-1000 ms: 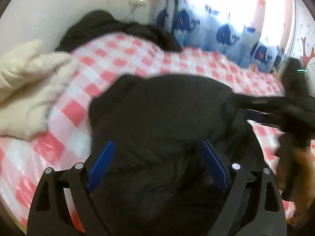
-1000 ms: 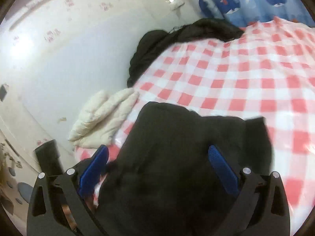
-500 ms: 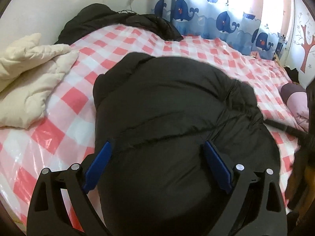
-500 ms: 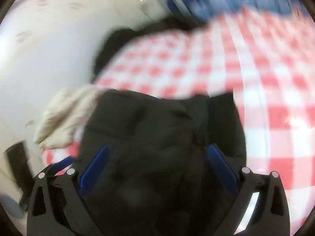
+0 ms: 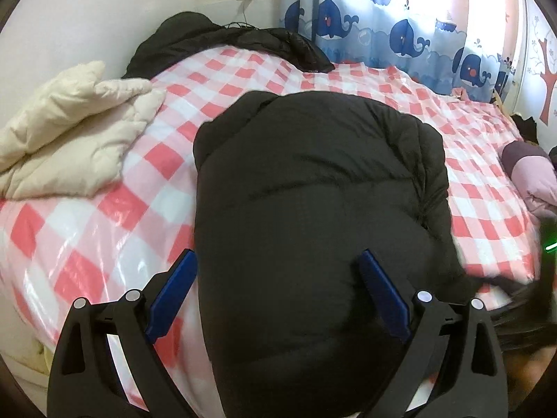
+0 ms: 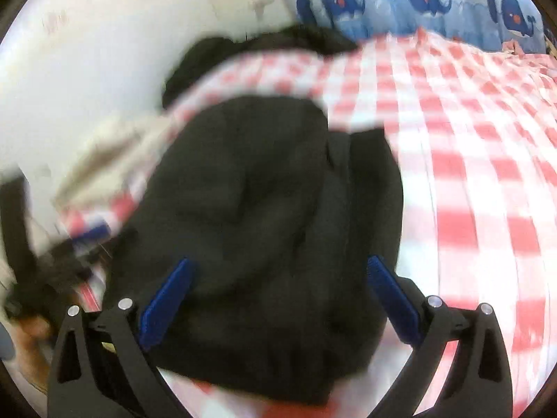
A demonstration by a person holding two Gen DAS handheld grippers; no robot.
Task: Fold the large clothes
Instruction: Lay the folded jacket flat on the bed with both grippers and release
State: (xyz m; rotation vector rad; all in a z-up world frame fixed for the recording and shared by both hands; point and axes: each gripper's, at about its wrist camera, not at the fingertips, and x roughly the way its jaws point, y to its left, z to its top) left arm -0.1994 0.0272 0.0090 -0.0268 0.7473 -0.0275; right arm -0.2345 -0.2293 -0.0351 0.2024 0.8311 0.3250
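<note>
Left wrist view: the black puffer jacket [image 5: 313, 216] is already bundled into a chunky rounded packet lying on the red-and-white checked bed cover [image 5: 104, 244], so I'd say most of the folding is done. No sleeves stick out from what I can see. What's probably left is a last tuck or squaring it up, maybe moving it over by the cream quilt [image 5: 69, 139] on the left. There's another dark garment [image 5: 226, 41] heaped at the far edge by the wall, possibly next in line. The left gripper [image 5: 275, 292] has its jaws spread wide, nothing pinched; the near end of the jacket sits right between and below the blue pads [image 5: 381, 294].

Right wrist view: blurry, but same story. The jacket [image 6: 271, 209] fills the middle of the frame, lumpy, with a flap [image 6: 365, 174] along its right side that looks like it could use flattening. The right gripper [image 6: 278, 299] is also wide apart, hovering over the near edge of the jacket, not clamping anything as far as I can tell
</note>
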